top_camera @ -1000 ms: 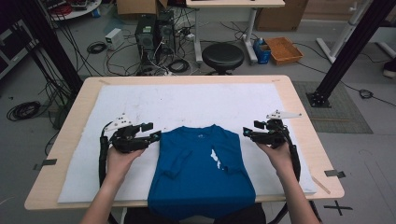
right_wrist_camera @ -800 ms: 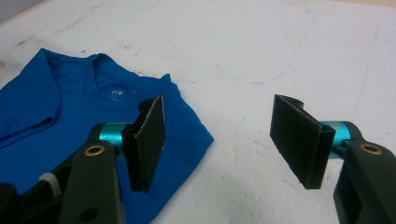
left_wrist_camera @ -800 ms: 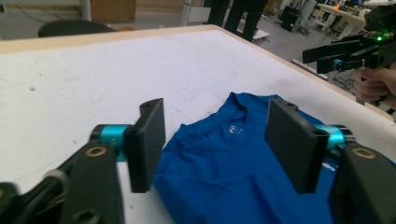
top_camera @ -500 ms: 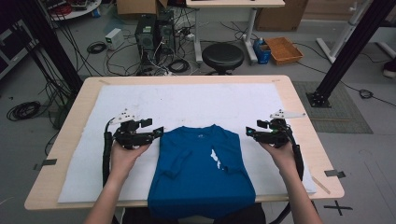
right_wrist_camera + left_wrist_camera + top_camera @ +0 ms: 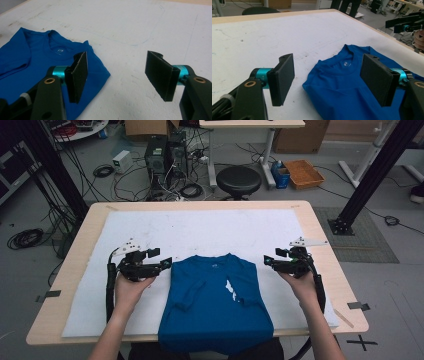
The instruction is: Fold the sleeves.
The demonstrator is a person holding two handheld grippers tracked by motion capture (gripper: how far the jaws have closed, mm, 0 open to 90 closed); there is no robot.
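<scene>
Blue T-shirt [image 5: 215, 305] folded, sleeves tucked in, flat on white mat [image 5: 200, 232] at 6 o'clock of bench [image 5: 320, 240], collar toward 12, hem hanging over near edge. Left gripper [image 5: 167, 263] at shirt's 9 o'clock, just beside shoulder; jaws have just been opening, now released, nothing between. Right gripper [image 5: 267, 261] at shirt's 3 o'clock, near other shoulder; jaws released, empty.

A shirt [image 5: 215, 305] lies on a mat [image 5: 200, 232] on the desk [image 5: 320, 235], at the near edge, collar toward the far side. The left tongs [image 5: 162, 265] sit just left of its shoulder, the right tongs [image 5: 270, 261] just right. A stool [image 5: 238, 180] stands behind the desk.
</scene>
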